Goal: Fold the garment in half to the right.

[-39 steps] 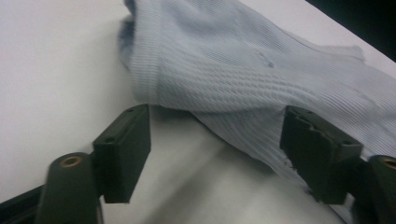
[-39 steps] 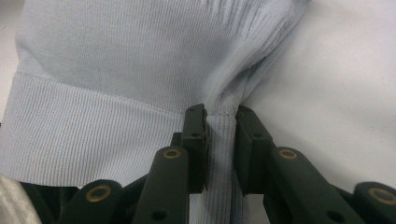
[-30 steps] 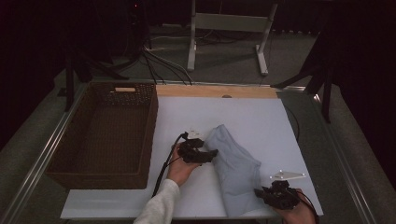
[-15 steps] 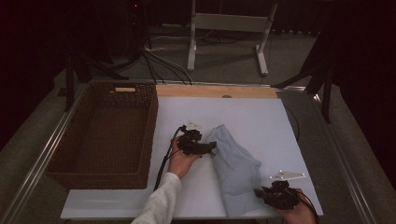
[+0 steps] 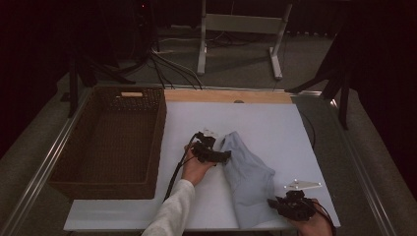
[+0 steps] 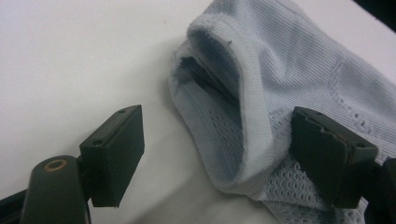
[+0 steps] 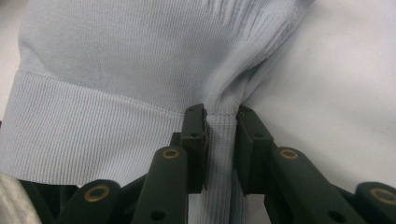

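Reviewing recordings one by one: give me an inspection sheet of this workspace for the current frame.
Surface: white table top, wooden strip along its far edge.
Job's things: light blue garment, folded, lying on the table.
Clutter: empty wicker basket at the left.
Grippers: left gripper open, jaws just opening, the garment's folded edge between them, pads off it; right gripper shut on the garment's hem.
Cables: black cable trailing from the left gripper; more cables on the floor behind.
Surroundings: dark room, grey floor, white stand legs beyond the table.

A dim lab or studio: white worktable on carpet, floor cables, equipment stands behind.
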The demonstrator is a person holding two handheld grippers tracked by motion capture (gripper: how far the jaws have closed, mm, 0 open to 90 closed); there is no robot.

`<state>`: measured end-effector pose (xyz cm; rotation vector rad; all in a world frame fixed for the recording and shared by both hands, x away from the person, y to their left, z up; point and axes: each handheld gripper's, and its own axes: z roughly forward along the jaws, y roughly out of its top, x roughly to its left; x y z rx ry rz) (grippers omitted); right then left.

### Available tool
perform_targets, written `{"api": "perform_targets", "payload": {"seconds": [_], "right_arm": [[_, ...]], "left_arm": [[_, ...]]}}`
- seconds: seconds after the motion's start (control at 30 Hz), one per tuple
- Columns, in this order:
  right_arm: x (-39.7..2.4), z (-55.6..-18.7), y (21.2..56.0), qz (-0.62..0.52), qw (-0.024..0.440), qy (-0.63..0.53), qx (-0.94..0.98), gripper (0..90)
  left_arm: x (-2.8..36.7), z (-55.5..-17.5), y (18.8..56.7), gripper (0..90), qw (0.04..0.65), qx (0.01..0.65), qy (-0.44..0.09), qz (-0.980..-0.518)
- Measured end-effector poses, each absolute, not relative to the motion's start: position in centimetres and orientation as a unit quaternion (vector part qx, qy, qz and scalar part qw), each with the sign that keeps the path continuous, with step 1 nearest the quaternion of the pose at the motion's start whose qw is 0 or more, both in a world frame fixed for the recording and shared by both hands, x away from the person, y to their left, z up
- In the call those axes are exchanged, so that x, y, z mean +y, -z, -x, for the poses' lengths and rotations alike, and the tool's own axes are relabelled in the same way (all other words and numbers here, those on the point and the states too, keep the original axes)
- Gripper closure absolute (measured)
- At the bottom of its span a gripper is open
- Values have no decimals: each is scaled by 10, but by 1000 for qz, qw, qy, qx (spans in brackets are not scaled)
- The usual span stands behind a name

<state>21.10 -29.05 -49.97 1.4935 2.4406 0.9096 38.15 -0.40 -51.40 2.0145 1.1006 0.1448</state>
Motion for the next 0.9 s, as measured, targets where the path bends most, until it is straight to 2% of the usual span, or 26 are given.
{"api": "perform_targets", "payload": {"seconds": [0.37,0.5,0.57,0.67,0.7,0.87,0.9], "right_arm": [[-291,-211,500,-495,69,-303,812,753],[-291,-211,500,-494,69,-303,812,750],[-291,-211,500,-494,69,-303,812,748],[-290,-211,500,-495,69,-303,811,748],[-290,-211,500,-495,69,-303,811,748],[-290,-211,500,-497,67,-306,809,744],[-290,-211,500,-497,67,-306,809,741]], "left_arm": [[-16,-383,522,160,381,429,-56,-817],[-17,-383,521,210,384,429,-40,-817],[-19,-382,521,273,392,422,-25,-817],[-21,-381,521,435,400,415,-3,-817],[-22,-381,522,435,402,413,9,-817],[-26,-381,522,739,389,417,13,-821],[-26,-381,522,770,387,418,14,-822]]}}
